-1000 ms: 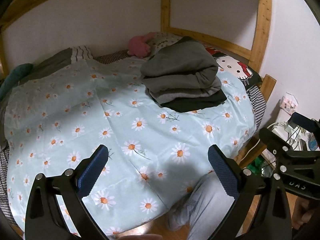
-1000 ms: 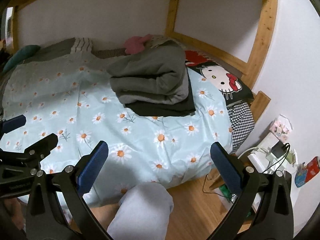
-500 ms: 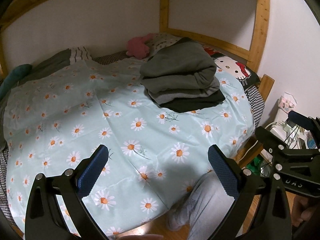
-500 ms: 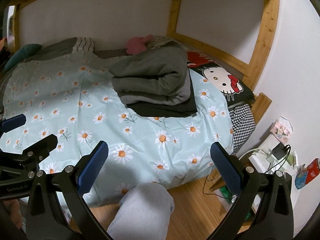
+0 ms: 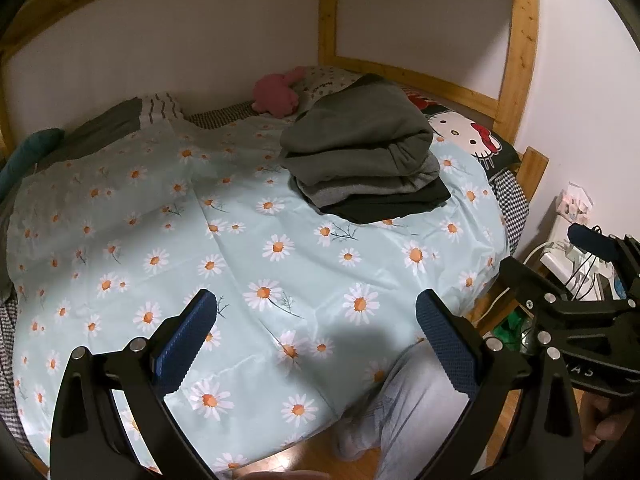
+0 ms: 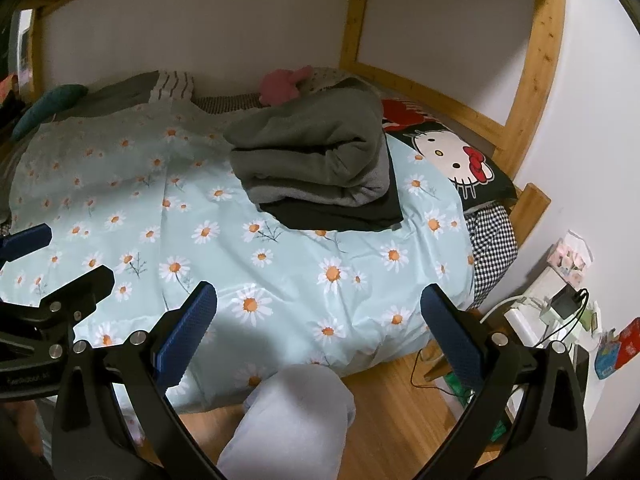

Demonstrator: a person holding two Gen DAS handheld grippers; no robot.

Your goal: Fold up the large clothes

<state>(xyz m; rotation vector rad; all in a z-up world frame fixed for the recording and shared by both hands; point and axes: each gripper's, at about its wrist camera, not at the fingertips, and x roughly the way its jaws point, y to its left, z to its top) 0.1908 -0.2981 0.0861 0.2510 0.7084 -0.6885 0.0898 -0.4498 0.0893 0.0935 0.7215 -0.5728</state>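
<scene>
Left wrist view: stack of folded grey clothes (image 5: 360, 160) on daisy-print bedspread (image 5: 240, 248), pink plush toy (image 5: 276, 94) behind; left gripper (image 5: 316, 320) and right gripper (image 6: 318, 312) wide open, empty.

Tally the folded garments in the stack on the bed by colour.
Olive-grey: 1
Light grey: 1
Black: 1
Total: 3, counting the visible layers; anything hidden under the stack can't be told.

Pale blue daisy-print bedspread (image 5: 280, 272), grey and black folded clothes (image 5: 368, 156), pink plush toy (image 5: 276, 92), blue-padded fingers (image 5: 188, 340).
</scene>
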